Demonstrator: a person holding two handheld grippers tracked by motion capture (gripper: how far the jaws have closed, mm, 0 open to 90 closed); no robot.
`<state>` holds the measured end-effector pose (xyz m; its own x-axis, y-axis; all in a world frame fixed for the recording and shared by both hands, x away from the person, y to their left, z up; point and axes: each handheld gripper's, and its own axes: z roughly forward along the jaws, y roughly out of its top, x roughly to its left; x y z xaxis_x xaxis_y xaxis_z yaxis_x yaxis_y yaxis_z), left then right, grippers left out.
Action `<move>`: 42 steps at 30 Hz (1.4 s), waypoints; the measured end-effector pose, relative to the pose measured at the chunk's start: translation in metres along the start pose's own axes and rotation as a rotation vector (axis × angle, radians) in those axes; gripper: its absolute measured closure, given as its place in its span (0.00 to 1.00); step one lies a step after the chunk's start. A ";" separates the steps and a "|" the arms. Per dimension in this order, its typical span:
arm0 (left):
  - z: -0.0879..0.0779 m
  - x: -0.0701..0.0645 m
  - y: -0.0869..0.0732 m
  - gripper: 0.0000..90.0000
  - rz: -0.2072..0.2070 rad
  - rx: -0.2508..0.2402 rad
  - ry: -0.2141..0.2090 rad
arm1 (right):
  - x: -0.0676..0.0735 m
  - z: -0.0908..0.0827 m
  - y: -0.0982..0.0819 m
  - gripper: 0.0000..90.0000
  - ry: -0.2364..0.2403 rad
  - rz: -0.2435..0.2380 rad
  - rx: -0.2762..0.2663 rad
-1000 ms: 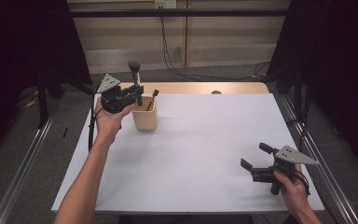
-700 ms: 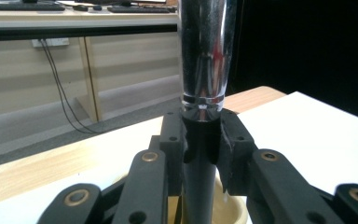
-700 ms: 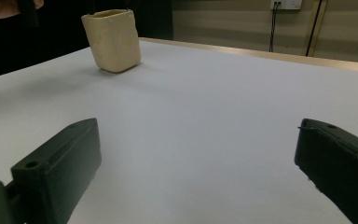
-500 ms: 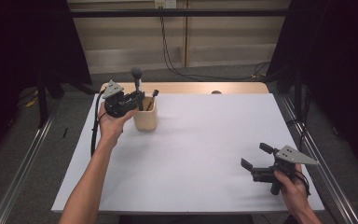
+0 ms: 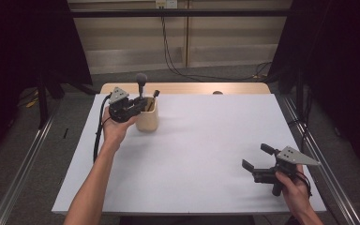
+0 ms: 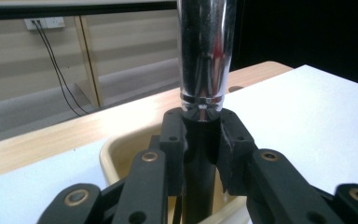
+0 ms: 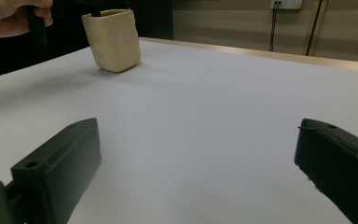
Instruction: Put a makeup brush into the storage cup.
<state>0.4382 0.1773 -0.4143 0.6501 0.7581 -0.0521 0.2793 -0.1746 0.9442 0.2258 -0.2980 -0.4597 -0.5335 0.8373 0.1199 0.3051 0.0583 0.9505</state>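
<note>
Nearest, right hand-held gripper (image 5: 258, 163) low over the white bench (image 5: 206, 154) at its near right corner, jaws spread wide and holding nothing, well apart from everything else. Farther off, toward the far left of the bench, left hand-held gripper (image 5: 139, 104) clenched on the black shaft of a makeup brush (image 5: 142, 86), just under its shiny metal ferrule (image 6: 205, 56), brush upright with bristled head topmost. Directly beneath, cream-coloured holder cup (image 5: 148, 119) standing on the bench, brush shaft dipping inside its rim beside another dark-handled tool (image 5: 155, 95).

Brush (image 5: 141, 82) lower into cup (image 5: 147, 120)
</note>
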 end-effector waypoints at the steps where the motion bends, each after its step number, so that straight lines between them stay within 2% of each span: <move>1: 0.000 0.000 -0.001 0.83 -0.005 0.001 -0.002 | 0.000 0.000 0.000 0.00 0.003 0.001 0.001; 9: 0.001 0.000 -0.008 0.83 -0.014 0.012 0.002 | 0.001 0.001 0.000 0.00 0.007 0.005 0.002; 11: 0.002 0.000 -0.009 0.83 0.001 0.029 0.017 | 0.001 0.001 0.000 0.00 0.008 0.001 0.001; 13: 0.003 0.000 -0.011 0.83 -0.014 0.030 0.013 | 0.001 0.001 0.000 0.00 0.008 0.000 0.002; 16: 0.004 -0.001 -0.011 0.83 -0.015 0.034 0.015 | 0.002 0.001 0.000 0.00 0.012 0.002 0.006; 18: 0.004 -0.001 -0.011 0.83 -0.004 0.039 0.013 | 0.001 0.002 0.000 0.00 0.012 -0.001 0.006; 22: 0.003 -0.003 -0.011 0.82 -0.024 0.032 0.020 | 0.001 0.002 -0.001 0.00 0.012 0.000 0.006; 24: 0.003 -0.005 -0.012 0.82 -0.015 0.032 0.015 | 0.002 0.001 -0.001 0.00 0.014 0.006 0.007; 27: 0.003 -0.004 -0.012 0.75 -0.016 0.035 0.019 | 0.003 0.002 0.000 0.00 0.017 0.002 0.007; 30: 0.001 -0.003 -0.013 0.73 -0.027 0.018 0.026 | 0.002 0.002 0.000 0.00 0.018 0.004 0.006; 34: -0.001 -0.002 -0.013 0.58 -0.026 0.015 0.036 | 0.002 0.002 -0.001 0.00 0.015 0.008 0.006; 39: -0.005 -0.002 -0.012 0.44 -0.024 -0.002 0.041 | 0.001 0.002 -0.001 0.00 0.013 0.009 0.004; 40: -0.005 -0.001 -0.011 0.39 -0.024 0.001 0.039 | 0.001 0.002 -0.001 0.00 0.013 0.012 0.004; 42: -0.007 0.000 -0.010 0.36 -0.024 -0.004 0.050 | 0.000 0.001 -0.001 0.00 0.014 0.013 0.004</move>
<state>0.4301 0.1832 -0.4219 0.6068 0.7927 -0.0588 0.2920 -0.1534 0.9441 0.2263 -0.2973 -0.4610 -0.5401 0.8305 0.1363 0.3155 0.0497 0.9476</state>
